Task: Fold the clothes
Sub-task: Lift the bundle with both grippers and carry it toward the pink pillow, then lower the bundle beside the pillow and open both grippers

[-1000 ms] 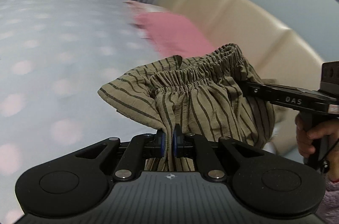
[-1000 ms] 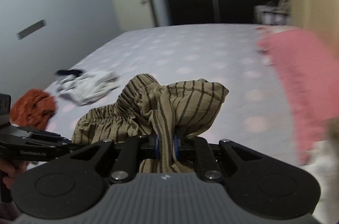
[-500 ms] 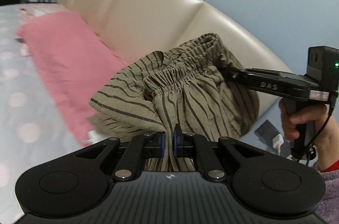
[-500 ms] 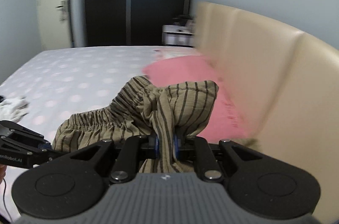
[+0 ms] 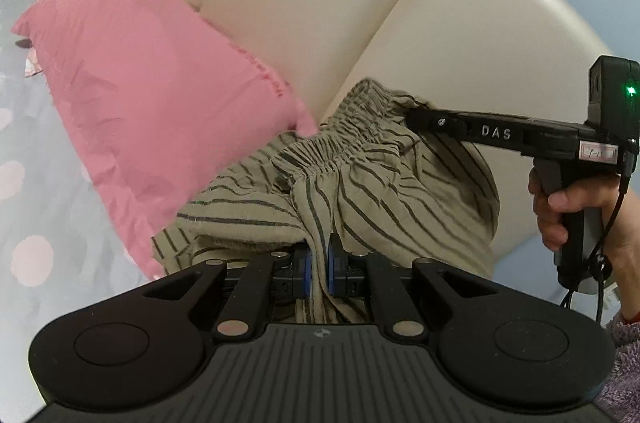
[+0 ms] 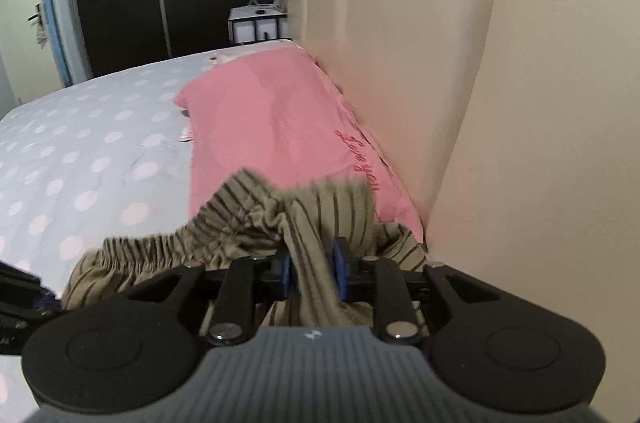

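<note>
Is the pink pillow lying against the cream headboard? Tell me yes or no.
Yes, in the right wrist view the pink pillow lies on the dotted bedsheet with its long edge against the cream headboard.

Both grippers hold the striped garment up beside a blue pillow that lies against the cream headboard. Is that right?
Not quite: the pillow is pink, not blue, as the right wrist view shows. The rest stands: the striped garment hangs between the left gripper and the right gripper, whose jaws are opening, beside the cream headboard.
</note>
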